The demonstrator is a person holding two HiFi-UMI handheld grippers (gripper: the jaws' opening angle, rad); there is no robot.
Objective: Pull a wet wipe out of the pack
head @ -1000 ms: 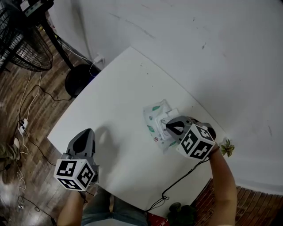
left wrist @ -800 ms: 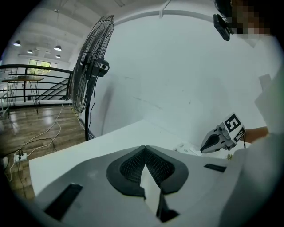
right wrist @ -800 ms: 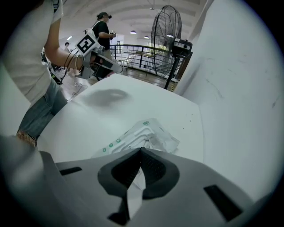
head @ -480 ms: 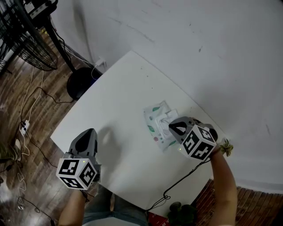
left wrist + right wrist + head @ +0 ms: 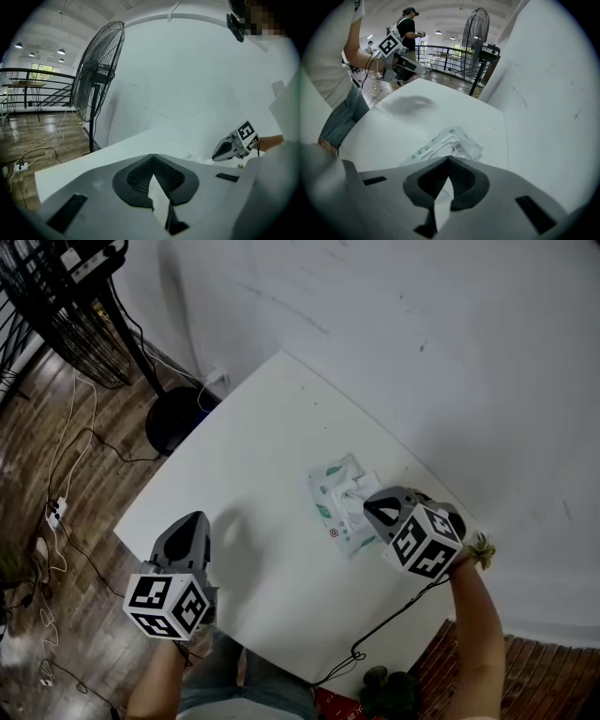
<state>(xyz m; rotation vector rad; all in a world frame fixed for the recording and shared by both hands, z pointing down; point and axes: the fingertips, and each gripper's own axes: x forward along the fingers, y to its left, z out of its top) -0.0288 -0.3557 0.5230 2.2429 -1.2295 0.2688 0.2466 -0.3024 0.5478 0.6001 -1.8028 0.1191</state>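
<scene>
The pack of wet wipes [image 5: 336,498] lies flat on the white surface [image 5: 246,460], toward its far right side, not far from the wall. As far as I can judge, the task is at its beginning: no wipe is seen free of the pack. At the pack's top there is a white, crumpled part, and I cannot tell if it is the lifted flap or the edge of a wipe. The right hand-held gripper [image 5: 372,508] hangs just beside the near right end of the pack, with its jaws pressed together and nothing between them. The grasp and the pull itself are both left to do. The left hand-held gripper [image 5: 190,523] is well apart from the pack, over the near left part of the surface, also with the jaws closed on nothing; it could hold the pack down, I think. Compared with one second ago, the right hand-held gripper has drawn back a little toward the near right, so more of the pack is uncovered. The pack and the left hand-held gripper are almost where they were.
</scene>
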